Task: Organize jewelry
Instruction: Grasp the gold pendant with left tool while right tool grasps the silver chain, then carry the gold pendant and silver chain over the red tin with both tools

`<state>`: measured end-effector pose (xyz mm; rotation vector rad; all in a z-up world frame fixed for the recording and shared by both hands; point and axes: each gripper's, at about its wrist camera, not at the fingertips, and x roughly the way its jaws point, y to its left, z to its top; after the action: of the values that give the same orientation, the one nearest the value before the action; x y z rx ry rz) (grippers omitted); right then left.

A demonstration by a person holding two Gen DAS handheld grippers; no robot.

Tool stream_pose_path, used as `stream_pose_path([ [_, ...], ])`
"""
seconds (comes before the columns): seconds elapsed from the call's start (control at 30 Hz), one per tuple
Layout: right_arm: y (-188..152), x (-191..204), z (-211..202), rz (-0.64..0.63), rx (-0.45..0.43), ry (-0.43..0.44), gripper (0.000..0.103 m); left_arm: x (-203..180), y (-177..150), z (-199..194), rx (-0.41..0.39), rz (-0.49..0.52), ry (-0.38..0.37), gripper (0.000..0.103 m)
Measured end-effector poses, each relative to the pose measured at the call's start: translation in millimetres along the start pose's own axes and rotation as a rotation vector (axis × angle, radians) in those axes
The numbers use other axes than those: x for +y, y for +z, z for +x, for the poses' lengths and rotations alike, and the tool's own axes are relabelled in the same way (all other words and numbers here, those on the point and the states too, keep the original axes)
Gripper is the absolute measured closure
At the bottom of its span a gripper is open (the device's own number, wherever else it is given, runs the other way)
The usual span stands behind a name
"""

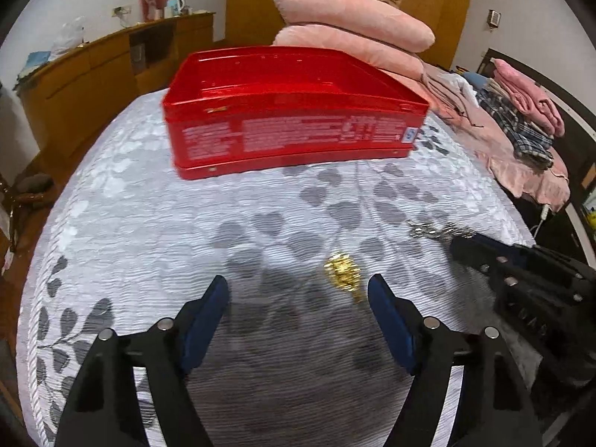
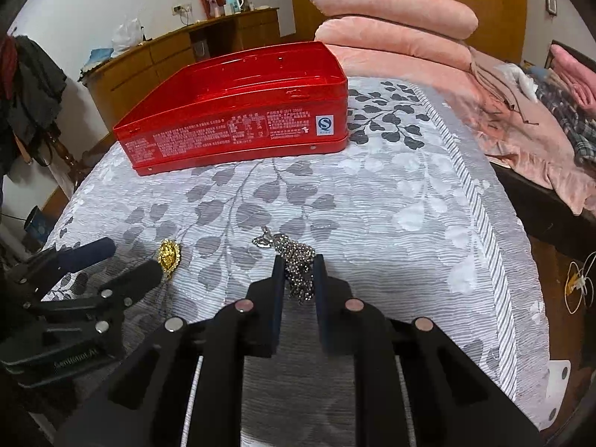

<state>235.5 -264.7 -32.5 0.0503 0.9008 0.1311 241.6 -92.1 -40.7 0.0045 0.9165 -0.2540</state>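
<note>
Our right gripper's (image 2: 298,262) fingers pinching the silver bead chain (image 2: 296,260), left gripper (image 1: 298,288) spread beside the gold brooch (image 1: 341,270), "SenHongAI"-like lettering on its body.

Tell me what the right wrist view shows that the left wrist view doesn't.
Only the right wrist view shows the right gripper shut on the silver chain, and the dark clothes hanging at far left. Only the left wrist view shows the left gripper open from behind, its fingers apart. Both show the red tin, the gold piece and the pink pillows.
</note>
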Motion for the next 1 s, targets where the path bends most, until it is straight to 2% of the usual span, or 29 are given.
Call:
stream_pose_path([
  [0.07,0,0,1,0.001,-0.001,0.008,0.089,-6,3,3,0.002,0.013,0.003,0.027],
  [0.17,0,-1,1,0.005,-0.004,0.015,0.089,-14,5,13,0.014,0.037,0.04,0.037],
  [0.2,0,-1,0,0.007,-0.005,0.015,0.089,-16,5,14,0.012,0.048,0.064,0.043],
  [0.27,0,-2,0,0.01,-0.005,0.016,0.089,-15,5,14,0.008,0.048,0.066,0.053],
  [0.33,0,-3,1,0.013,-0.004,0.016,0.089,-8,5,12,0.002,0.035,0.072,0.072],
  [0.4,0,-2,1,0.012,-0.004,0.016,0.089,2,4,9,0.0,0.021,0.058,0.084],
  [0.5,0,0,1,0.004,-0.004,0.023,0.089,19,3,4,0.004,-0.014,-0.005,0.084],
  [0.77,-1,11,8,-0.02,0.018,0.038,0.089,42,-2,-9,-0.023,-0.041,-0.017,0.084],
  [1.0,-2,13,10,-0.023,0.028,0.042,0.085,41,-1,-5,-0.02,-0.039,-0.028,0.084],
])
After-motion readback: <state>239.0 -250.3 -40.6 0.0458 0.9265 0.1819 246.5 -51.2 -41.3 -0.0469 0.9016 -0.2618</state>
